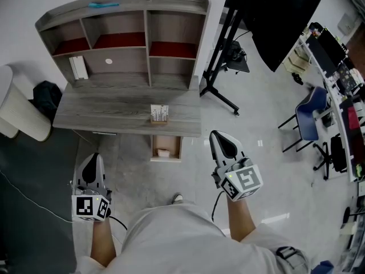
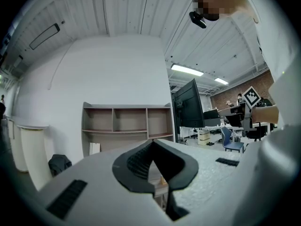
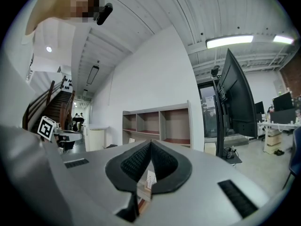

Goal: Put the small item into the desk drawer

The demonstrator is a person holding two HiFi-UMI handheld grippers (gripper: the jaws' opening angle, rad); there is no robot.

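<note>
A small white and tan box [image 1: 159, 113] stands upright near the front edge of the grey wooden desk [image 1: 97, 112]. Below it a small drawer [image 1: 154, 148] is pulled open, with a pale object [image 1: 163, 152] lying inside. My left gripper [image 1: 95, 156] hangs low at the left, short of the desk, its jaws shut and empty. My right gripper [image 1: 214, 133] hovers right of the drawer, also shut with nothing held. In the left gripper view the jaws [image 2: 153, 141] meet at the tips. In the right gripper view the closed jaws [image 3: 150, 141] point at the desk, and the box [image 3: 150, 178] shows below them.
A hutch [image 1: 145, 39] with several cubbies sits on the desk, holding a white book [image 1: 78, 67] and a teal thing [image 1: 104, 5] on top. A black monitor stand [image 1: 219, 67] is to the right, a blue chair [image 1: 311, 116] farther right. A white bin [image 1: 17, 110] and a black bag [image 1: 47, 96] stand at the left.
</note>
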